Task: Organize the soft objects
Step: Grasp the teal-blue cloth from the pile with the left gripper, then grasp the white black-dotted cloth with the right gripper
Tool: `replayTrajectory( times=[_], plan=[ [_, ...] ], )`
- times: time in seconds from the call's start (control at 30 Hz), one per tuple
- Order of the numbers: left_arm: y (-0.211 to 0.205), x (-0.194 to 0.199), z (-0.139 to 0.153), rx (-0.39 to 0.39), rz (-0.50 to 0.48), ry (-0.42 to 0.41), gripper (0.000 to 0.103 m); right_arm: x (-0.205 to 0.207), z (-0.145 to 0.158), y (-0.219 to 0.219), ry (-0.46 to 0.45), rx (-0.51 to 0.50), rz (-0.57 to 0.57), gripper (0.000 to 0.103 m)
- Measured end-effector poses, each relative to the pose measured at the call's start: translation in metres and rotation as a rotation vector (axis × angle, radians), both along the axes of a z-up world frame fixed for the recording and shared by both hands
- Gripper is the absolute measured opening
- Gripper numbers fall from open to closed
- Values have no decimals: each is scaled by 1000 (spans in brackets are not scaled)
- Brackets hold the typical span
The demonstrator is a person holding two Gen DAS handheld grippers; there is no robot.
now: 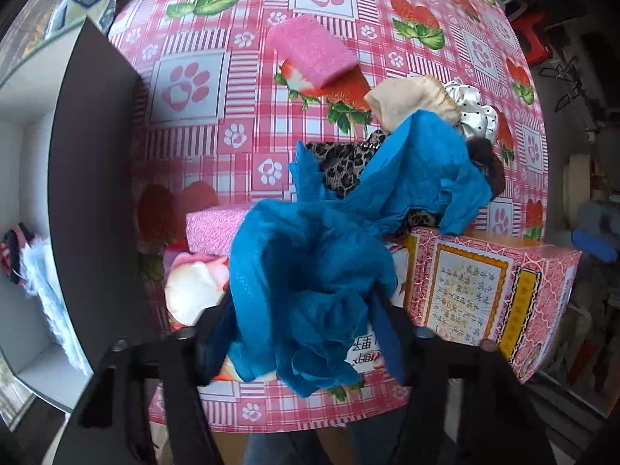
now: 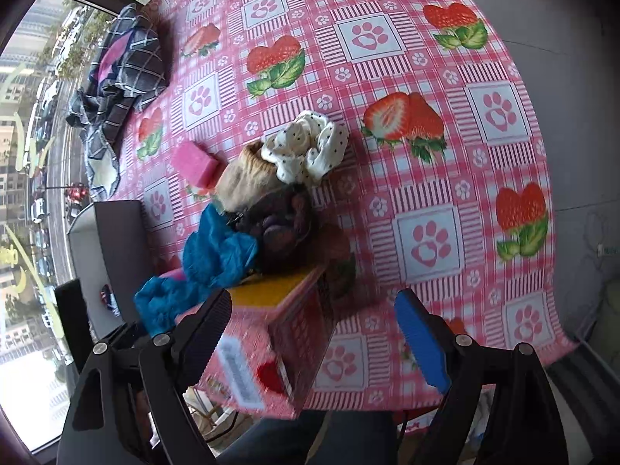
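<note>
Your left claw (image 1: pixel 298 325) is pinching the blue cloth (image 1: pixel 310 263) near the counter's near edge; the rest of it trails right and far across the heap. Your right claw (image 2: pixel 314 329) is spread wide with nothing in it, hovering over the pink box (image 2: pixel 271 348).

Progress looks early. The shelf unit (image 1: pixel 89 178) at the left holds only a fluffy pale-blue piece (image 1: pixel 46 283) and a small striped item.

Still loose on the counter (image 1: pixel 186 46):
- beige cloth (image 1: pixel 414 99)
- dotted white scrunchie (image 2: pixel 306 147)
- leopard-print piece (image 1: pixel 345 166)
- dark brown fuzzy item (image 2: pixel 283 228)
- pink sponge (image 1: pixel 314 52)
- plaid cloth (image 2: pixel 128 69) at the far left

Likely next: carry the blue cloth left to the shelf unit.
</note>
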State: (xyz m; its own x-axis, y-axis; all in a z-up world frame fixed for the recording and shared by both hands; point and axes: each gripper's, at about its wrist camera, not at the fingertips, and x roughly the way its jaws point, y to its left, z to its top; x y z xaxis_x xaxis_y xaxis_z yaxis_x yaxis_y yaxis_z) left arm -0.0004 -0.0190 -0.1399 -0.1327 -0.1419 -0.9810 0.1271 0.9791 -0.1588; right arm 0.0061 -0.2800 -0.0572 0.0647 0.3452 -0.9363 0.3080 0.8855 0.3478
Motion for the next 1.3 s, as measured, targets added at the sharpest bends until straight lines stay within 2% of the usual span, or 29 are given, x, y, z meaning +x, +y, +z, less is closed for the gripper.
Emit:
replayTrajectory(
  times=[0.03,0.17,0.33,0.5,0.67,0.77,0.9,1.0,1.17,1.3],
  plan=[
    [-1,0,0,0,-5,-3,43,4,-2,-1,1,0,2,87],
    [2,0,4,-26,23,-5,33,25,-17,-6,13,-4,14,87],
    [6,-1,22,-28,49,-57,33,57,-39,-11,29,0,17,87],
    [10,-5,45,-6,75,-89,33,88,-70,-17,73,49,-48,87],
    [10,-9,57,38,93,-102,33,116,-104,-6,116,15,-9,87],
    [10,-8,60,55,112,-103,33,117,-118,-3,138,-51,25,87],
    [6,-2,63,65,125,-112,33,105,-119,-13,127,-178,85,89],
    [0,2,64,68,122,-116,33,92,-125,-29,138,-223,96,92],
    [-6,8,70,75,116,-125,33,86,-120,-39,116,-218,114,92],
    [-7,13,78,88,115,-139,33,93,-107,-32,57,-200,155,92]
  ],
)
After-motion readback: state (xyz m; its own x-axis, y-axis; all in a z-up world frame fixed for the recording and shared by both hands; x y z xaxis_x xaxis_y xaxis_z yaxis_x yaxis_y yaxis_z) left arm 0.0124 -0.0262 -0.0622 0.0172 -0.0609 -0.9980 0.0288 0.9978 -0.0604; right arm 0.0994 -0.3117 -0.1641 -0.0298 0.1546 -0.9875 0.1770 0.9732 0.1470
